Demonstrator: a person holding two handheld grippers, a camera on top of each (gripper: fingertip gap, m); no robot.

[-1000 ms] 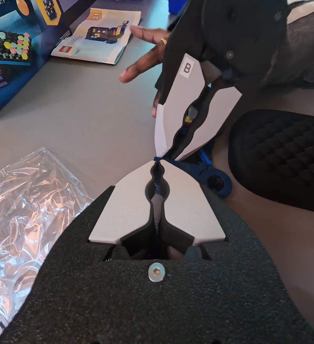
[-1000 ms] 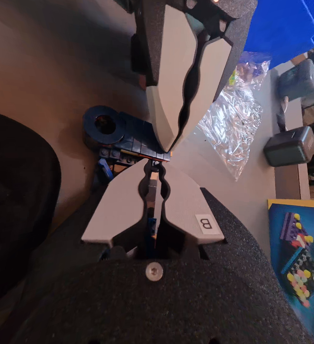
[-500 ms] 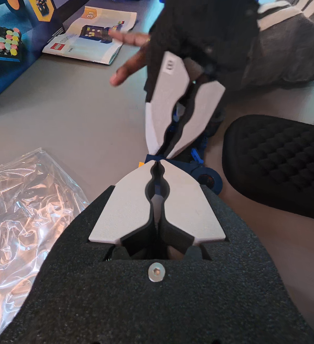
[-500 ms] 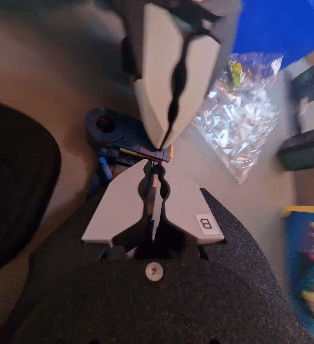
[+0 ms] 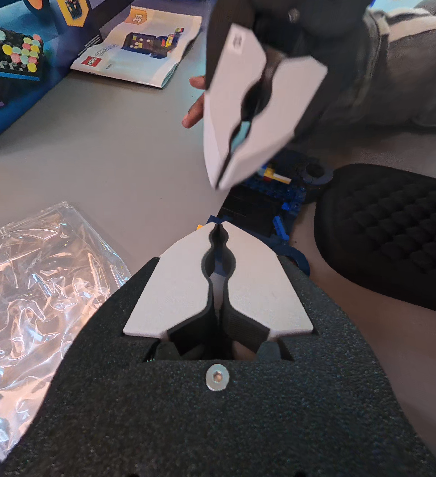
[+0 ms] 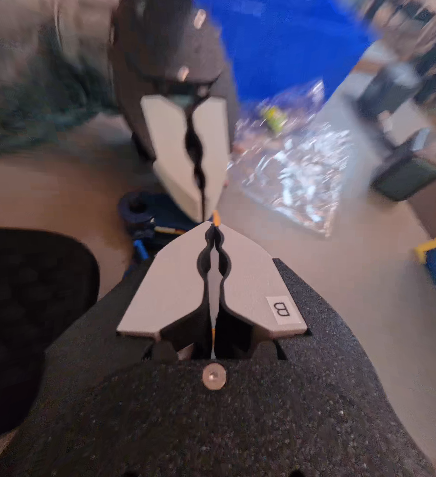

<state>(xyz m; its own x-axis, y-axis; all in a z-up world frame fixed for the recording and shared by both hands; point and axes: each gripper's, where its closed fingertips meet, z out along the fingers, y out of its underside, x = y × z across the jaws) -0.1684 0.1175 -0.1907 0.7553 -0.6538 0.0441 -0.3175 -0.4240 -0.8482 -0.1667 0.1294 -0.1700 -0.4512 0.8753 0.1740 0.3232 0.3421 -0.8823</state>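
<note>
My left gripper (image 5: 218,226) is shut, its tips on the near corner of a dark blue brick model (image 5: 253,209) that lies on the grey table (image 5: 108,144). Blue shows in the gap between its jaws. My right gripper (image 6: 213,225) is shut on a thin pale piece (image 6: 213,291) with an orange bit, held edge on. In the left wrist view the right gripper (image 5: 217,185) hangs blurred just above the model's far side. In the right wrist view the left gripper (image 6: 204,216) points down at the model (image 6: 160,206).
A black padded mat (image 5: 392,232) lies right of the model. A crumpled clear plastic bag (image 5: 44,284) lies to the left. A booklet (image 5: 139,49) and a blue printed box (image 5: 13,64) lie farther back. A person's hand (image 5: 195,113) shows behind the right gripper. A blue bin (image 6: 289,46) stands beyond. The grippers are tip to tip, or close to it.
My right gripper has lifted off the model and drawn back, with a thin piece in its jaws. More of the model now shows. My left gripper stays shut at the model's corner.
</note>
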